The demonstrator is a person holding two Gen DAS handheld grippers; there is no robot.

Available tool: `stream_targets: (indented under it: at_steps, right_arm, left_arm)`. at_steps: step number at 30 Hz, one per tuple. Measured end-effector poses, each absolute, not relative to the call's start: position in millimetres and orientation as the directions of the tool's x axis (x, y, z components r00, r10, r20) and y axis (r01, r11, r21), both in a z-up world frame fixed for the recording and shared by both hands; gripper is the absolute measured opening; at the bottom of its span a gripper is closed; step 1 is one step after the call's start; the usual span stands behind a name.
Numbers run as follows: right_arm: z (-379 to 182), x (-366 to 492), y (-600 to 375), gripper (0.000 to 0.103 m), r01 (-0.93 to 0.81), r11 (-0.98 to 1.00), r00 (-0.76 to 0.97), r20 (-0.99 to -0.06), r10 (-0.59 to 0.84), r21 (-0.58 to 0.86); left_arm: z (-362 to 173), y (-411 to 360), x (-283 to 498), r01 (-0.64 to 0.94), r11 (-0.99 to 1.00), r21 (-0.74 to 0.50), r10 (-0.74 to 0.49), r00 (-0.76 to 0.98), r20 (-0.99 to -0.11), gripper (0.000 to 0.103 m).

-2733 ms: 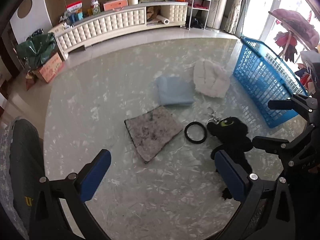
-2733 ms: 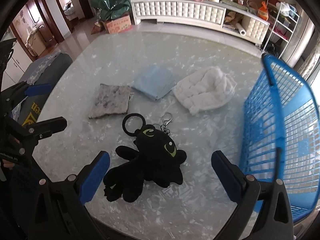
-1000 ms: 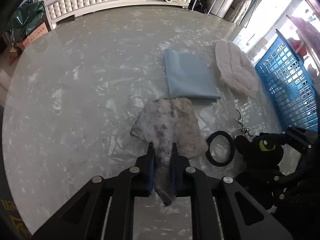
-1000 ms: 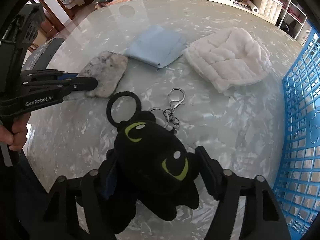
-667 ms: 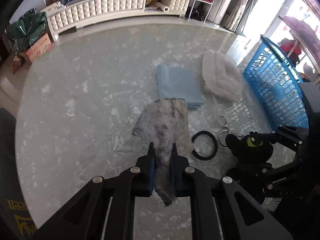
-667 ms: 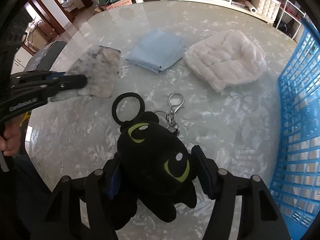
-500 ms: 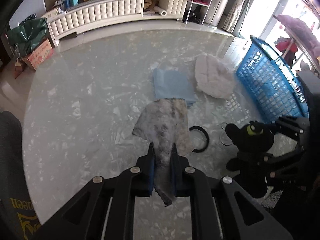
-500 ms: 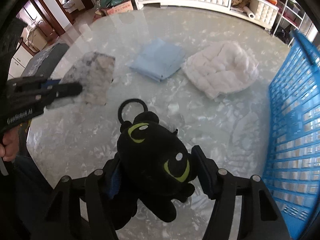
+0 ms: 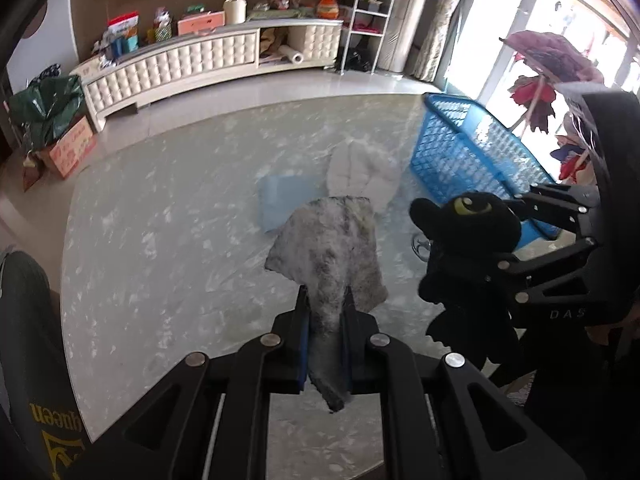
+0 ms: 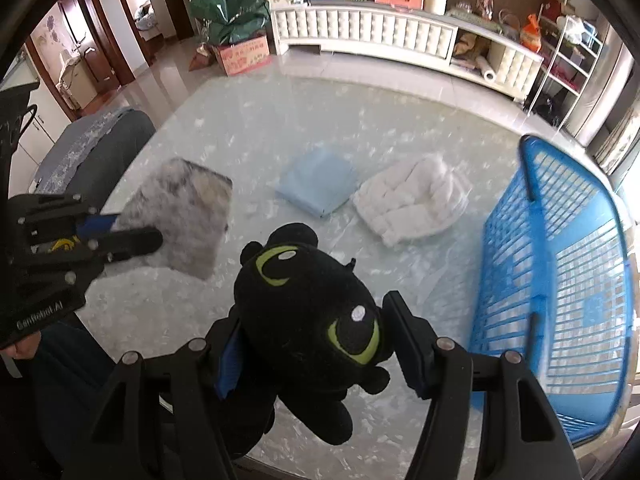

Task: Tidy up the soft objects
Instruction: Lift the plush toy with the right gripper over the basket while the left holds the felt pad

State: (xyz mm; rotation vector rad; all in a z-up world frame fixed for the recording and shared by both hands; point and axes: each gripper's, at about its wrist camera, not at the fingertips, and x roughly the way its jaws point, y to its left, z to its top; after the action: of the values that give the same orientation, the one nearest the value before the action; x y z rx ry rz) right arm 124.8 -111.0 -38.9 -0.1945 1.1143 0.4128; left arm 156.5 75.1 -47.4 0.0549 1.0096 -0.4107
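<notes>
Cloth of grey fur (image 9: 334, 248) hangs pinched between the closed fingers of my left gripper (image 9: 325, 320), lifted clear of the table (image 9: 160, 240); my right gripper (image 10: 316, 344) is clamped on the black plush toy (image 10: 308, 316), also held up off the surface. The left view shows the toy from the side, one green eye facing the camera, with its legs dangling below my right gripper; the right view shows its face from above, with both green eyes. Only the left view catches a metal keyring (image 9: 420, 242) under the toy. The folded blue cloth (image 10: 318, 186) and the white quilted pad (image 10: 412, 202) lie side by side toward the far edge of the table, and the blue basket (image 10: 560, 280) stands at its right edge, beside the pad. Readable writing: "DAS" on my right gripper's body in the left view, and "GenRobot.AI" on my left gripper's body in the right view.
</notes>
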Motion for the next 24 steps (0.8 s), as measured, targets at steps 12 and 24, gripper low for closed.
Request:
stream_targets:
  at_steps: [12, 24]
  right_arm:
    - [2, 122, -149, 0.062, -0.401, 0.915, 0.451, -0.864, 0.224, 0.028]
    - [26, 142, -216, 0.062, -0.324, 0.946, 0.533, -0.830, 0.167, -0.017]
  left_arm:
    - [-22, 30, 153, 0.456, 0.875, -0.162, -0.384, 0.450, -0.806, 0.011]
    - [-20, -2, 168, 0.492, 0.856, -0.158, -0.404, 0.446, -0.799, 0.011]
